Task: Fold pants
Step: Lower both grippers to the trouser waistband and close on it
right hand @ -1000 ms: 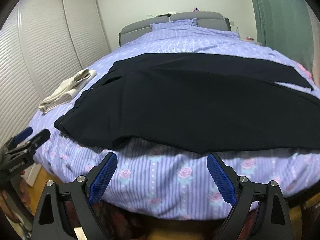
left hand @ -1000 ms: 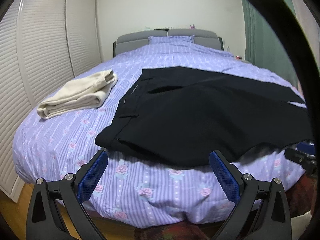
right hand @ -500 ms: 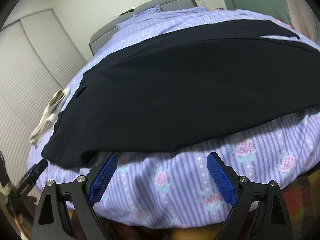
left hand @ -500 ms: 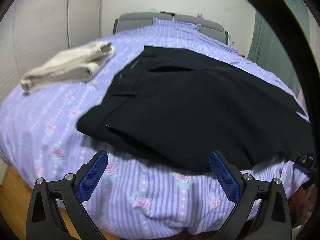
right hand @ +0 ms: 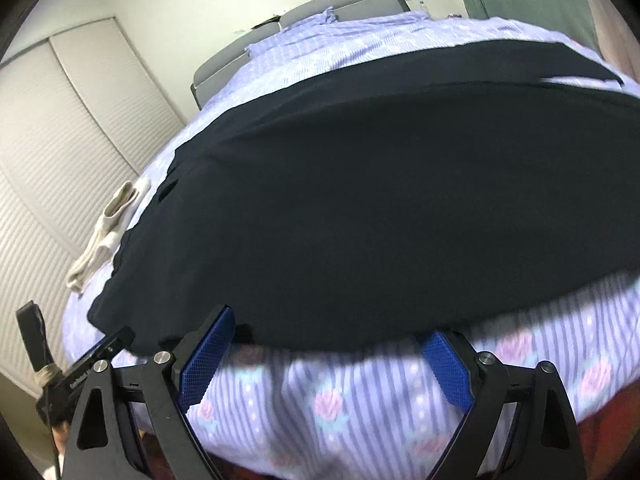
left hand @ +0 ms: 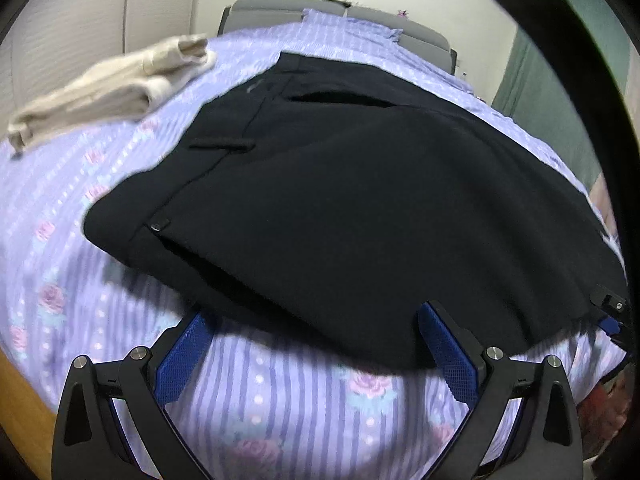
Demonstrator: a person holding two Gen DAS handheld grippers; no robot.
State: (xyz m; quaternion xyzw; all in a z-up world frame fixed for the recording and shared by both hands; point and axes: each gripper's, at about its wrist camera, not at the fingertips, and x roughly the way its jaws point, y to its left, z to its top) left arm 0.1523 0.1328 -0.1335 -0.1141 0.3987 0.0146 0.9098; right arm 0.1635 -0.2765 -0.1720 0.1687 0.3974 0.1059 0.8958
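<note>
Black pants (left hand: 360, 200) lie spread flat on the purple floral bed, waistband to the left, legs running right; they also fill the right wrist view (right hand: 380, 200). My left gripper (left hand: 316, 332) is open, its blue pads at the pants' near hem edge by the waist end, nothing between them. My right gripper (right hand: 328, 340) is open at the near edge of the pants further along the leg, fingertips just at the fabric's edge. The right gripper shows at the far right of the left wrist view (left hand: 610, 312); the left gripper shows at the lower left of the right wrist view (right hand: 80, 364).
A folded cream garment (left hand: 108, 88) lies on the bed (left hand: 60, 240) left of the pants, also in the right wrist view (right hand: 108, 228). Grey headboard (left hand: 280, 8) at the far end, white louvred wardrobe doors (right hand: 60, 120) on the left, green curtain (left hand: 532, 80) on the right.
Both grippers have moved forward and down toward the bed; the near edge of the pants now reaches their open fingertips. Both stay open.
</note>
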